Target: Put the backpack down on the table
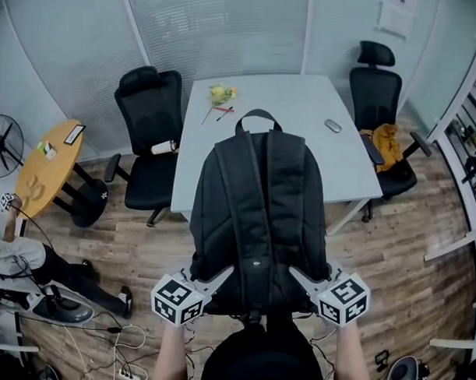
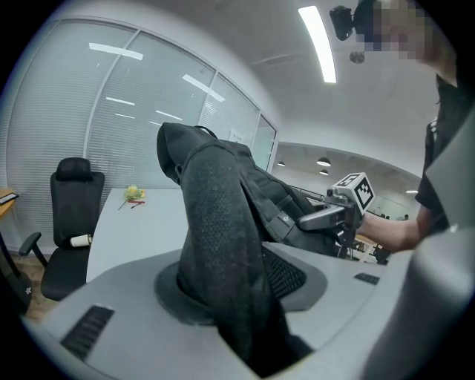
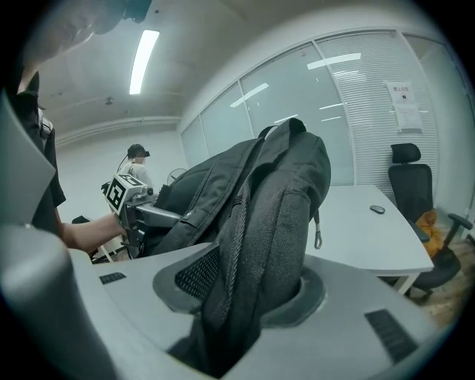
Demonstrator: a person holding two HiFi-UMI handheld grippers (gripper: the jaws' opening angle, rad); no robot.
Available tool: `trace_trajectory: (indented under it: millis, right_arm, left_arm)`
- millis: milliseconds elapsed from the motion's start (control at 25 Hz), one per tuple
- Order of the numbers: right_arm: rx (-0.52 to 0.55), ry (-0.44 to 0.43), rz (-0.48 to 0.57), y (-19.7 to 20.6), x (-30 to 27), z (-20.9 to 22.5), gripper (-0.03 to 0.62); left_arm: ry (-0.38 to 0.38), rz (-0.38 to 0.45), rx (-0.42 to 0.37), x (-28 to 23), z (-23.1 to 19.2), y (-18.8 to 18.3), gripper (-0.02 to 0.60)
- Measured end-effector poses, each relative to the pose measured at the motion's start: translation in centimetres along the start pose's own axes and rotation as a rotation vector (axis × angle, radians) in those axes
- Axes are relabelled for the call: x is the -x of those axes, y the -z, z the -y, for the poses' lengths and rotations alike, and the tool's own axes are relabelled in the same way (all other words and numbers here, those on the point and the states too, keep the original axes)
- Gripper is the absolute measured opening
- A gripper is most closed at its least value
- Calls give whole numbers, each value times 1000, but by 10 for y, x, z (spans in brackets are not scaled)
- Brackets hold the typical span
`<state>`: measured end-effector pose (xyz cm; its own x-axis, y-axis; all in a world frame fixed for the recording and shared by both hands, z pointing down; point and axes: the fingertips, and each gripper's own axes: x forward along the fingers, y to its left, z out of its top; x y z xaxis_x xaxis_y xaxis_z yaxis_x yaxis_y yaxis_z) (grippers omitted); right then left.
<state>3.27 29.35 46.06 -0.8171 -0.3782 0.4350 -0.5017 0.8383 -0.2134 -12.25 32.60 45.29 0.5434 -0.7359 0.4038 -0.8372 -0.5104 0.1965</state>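
Centrally, black backpack (image 1: 261, 202), tiny logo (image 2: 283, 218) unreadable.

We see a black office chair (image 1: 150, 135) at left with a white roll (image 1: 163, 148) on it, and a second office chair (image 1: 378, 97) at right holding an orange cloth (image 1: 385, 144). A computer mouse (image 1: 333, 125) lies near the latter. Far left stand a round wooden side table (image 1: 48, 167) and a fan (image 1: 4, 144); a person (image 1: 33, 260) sits below them.

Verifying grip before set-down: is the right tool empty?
No: the right tool is shut on the black backpack, whose fabric sits pinched between its jaws in the right gripper view.
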Motion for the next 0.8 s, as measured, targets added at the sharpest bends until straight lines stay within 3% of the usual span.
trace_trajectory:
  millis: [800]
  right_arm:
    - [-51, -33, -14, -36, -25, 162, 170]
  left_arm:
    - [-25, -58, 20, -147, -38, -65, 169]
